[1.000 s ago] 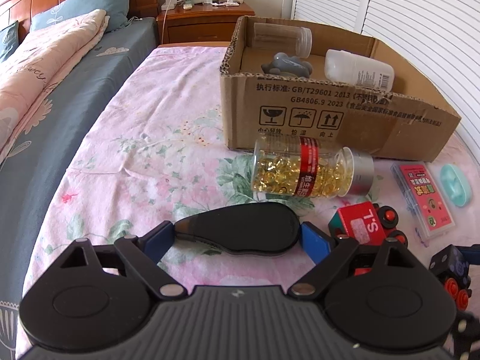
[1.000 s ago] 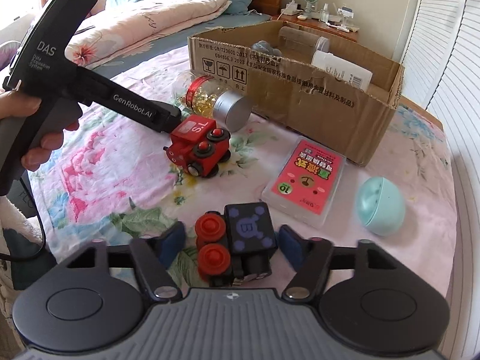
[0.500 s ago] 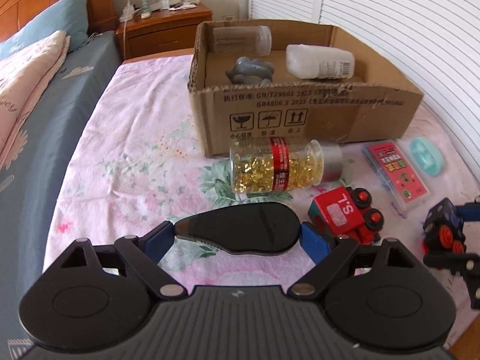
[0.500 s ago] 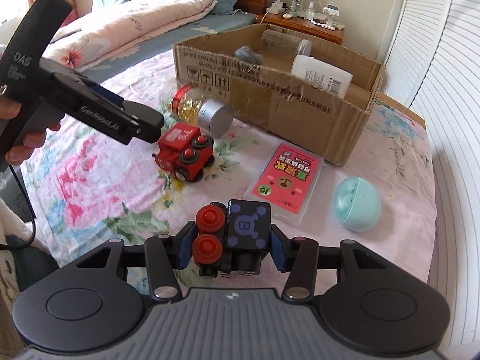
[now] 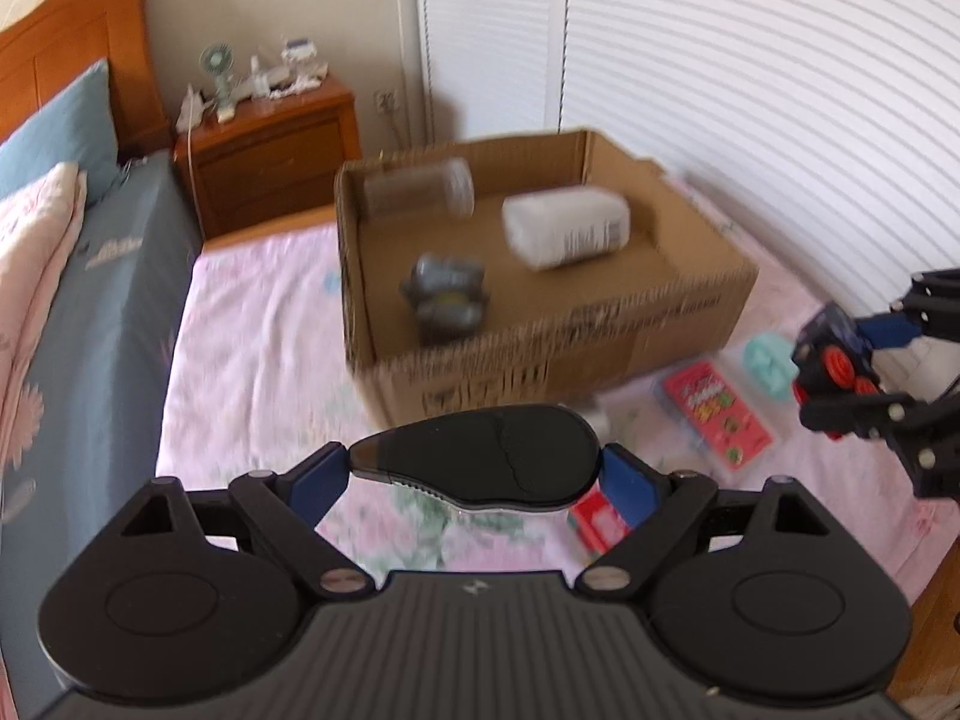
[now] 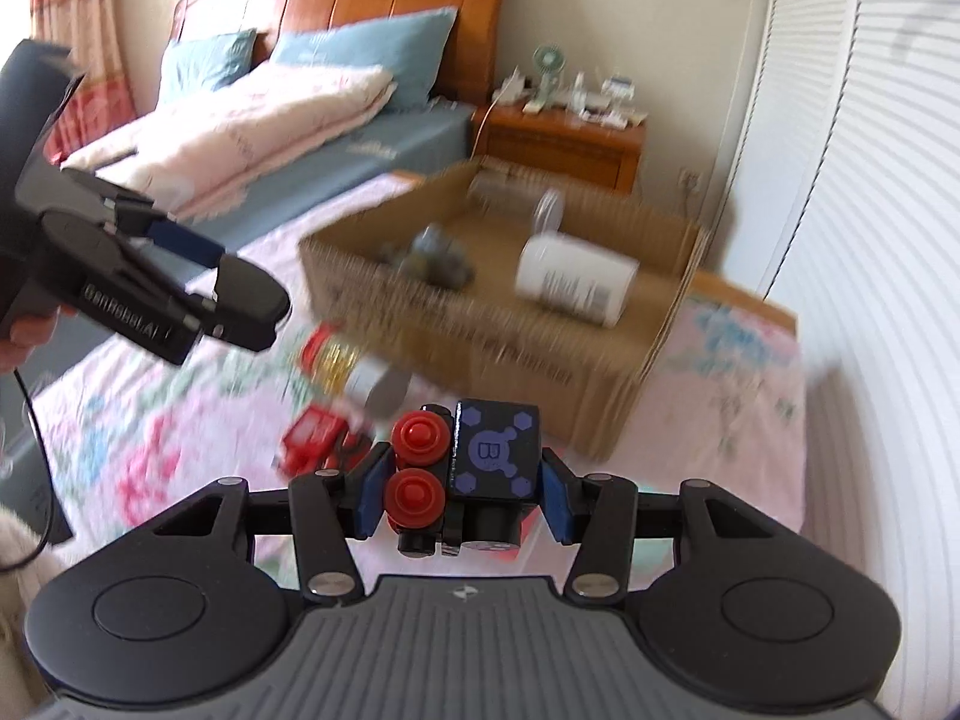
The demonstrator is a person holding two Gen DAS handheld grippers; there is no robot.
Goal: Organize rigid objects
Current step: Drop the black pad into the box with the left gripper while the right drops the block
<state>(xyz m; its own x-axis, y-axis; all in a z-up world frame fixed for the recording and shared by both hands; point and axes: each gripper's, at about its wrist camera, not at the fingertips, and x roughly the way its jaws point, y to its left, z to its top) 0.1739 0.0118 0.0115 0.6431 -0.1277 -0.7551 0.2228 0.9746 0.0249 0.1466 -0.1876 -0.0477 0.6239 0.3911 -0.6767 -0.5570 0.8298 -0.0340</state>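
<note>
The left gripper [image 5: 475,474] was clamped on a black oval case [image 5: 480,463]; the right gripper [image 6: 461,495] pinched a dark toy car [image 6: 474,468] with red wheels. Both hung above the floral bedspread [image 5: 252,336], near the open cardboard box [image 5: 660,324] holding a white bottle [image 5: 567,228], grey toy [image 5: 447,297] and clear jar [image 5: 420,187]
</note>
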